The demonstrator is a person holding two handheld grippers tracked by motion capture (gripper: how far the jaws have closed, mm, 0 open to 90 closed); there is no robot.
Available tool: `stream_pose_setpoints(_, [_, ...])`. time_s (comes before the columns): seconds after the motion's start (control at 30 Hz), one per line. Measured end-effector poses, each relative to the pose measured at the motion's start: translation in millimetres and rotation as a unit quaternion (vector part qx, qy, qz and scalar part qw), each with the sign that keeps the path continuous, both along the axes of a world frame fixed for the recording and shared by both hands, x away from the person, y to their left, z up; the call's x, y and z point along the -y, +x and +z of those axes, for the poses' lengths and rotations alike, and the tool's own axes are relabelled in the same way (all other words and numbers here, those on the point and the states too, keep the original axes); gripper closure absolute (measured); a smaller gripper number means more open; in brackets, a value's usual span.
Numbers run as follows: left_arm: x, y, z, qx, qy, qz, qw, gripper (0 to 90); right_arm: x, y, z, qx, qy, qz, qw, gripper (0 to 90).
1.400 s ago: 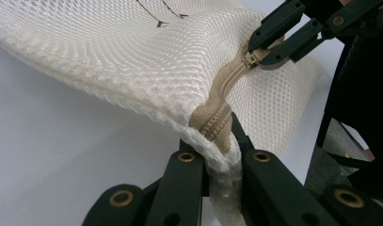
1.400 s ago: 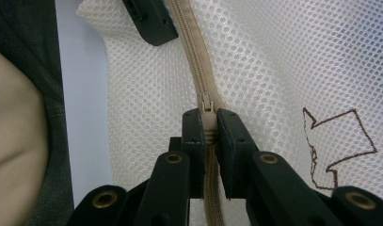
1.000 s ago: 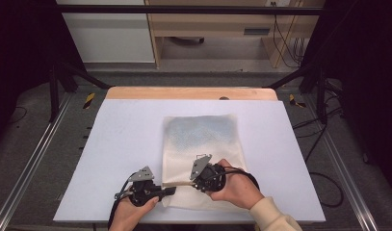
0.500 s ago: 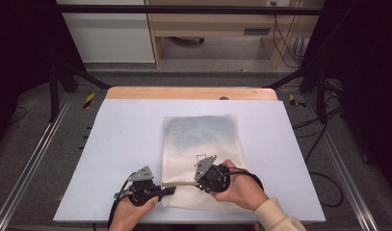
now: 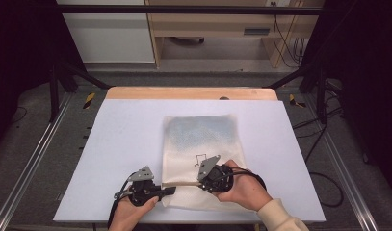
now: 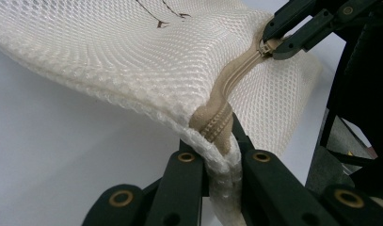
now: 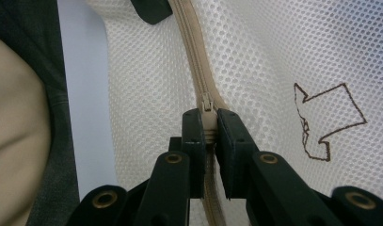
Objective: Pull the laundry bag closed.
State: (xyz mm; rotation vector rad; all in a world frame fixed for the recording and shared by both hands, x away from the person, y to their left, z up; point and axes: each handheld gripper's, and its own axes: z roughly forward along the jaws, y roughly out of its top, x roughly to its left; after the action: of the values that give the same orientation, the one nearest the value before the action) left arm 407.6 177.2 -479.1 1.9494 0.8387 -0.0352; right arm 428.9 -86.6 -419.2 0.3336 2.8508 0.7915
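- A white mesh bag (image 5: 203,159) is lying flat on the pale surface (image 5: 126,144), its near edge sitting close to the person's side and its far end reaching toward the middle.
- A beige zipper (image 5: 181,184) is running along the bag's near edge, between the two grippers.
- The left gripper (image 5: 170,190) is sitting at the bag's near left corner; in the left gripper view its fingers (image 6: 189,174) are pinching the corner fabric together with the zipper's end (image 6: 217,127), lifting that corner a little off the surface.
- The right gripper (image 5: 201,182) is sitting further right along the same edge; in the right gripper view its fingers (image 7: 194,141) are clamping narrowly on the zipper pull (image 7: 207,106).
- A brown outline drawing (image 7: 323,120) is showing on the mesh just beside the right gripper's fingers.
- The person's hands are wrapping both gripper bodies at the near edge of the surface.
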Motion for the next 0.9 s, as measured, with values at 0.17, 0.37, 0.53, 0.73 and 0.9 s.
stream_pose_setpoints(0.17, [-0.2,0.5,-0.5,-0.001,-0.001,0.000,1.0000,87.2,5.9,0.1,0.6,0.000,0.002,-0.004,1.0000,82.2])
stream_pose_setpoints(0.37, [-0.4,0.4,-0.6,-0.001,-0.001,0.001,1.0000,87.2,12.3,-0.9,1.3,0.001,0.003,-0.009,1.0000,82.2])
stream_pose_setpoints(0.53, [-0.5,0.6,-0.7,-0.001,-0.002,0.002,1.0000,87.2,16.9,-1.4,2.7,0.003,0.002,-0.013,0.9999,82.3])
stream_pose_setpoints(0.73, [-0.8,0.6,-0.9,-0.001,-0.001,0.002,1.0000,87.2,19.1,-2.5,2.2,0.005,0.003,-0.014,0.9999,82.2])
stream_pose_setpoints(0.9, [-0.6,0.6,-0.9,-0.001,-0.001,0.002,1.0000,87.2,21.6,-3.3,2.5,0.005,0.006,-0.017,0.9998,82.2])
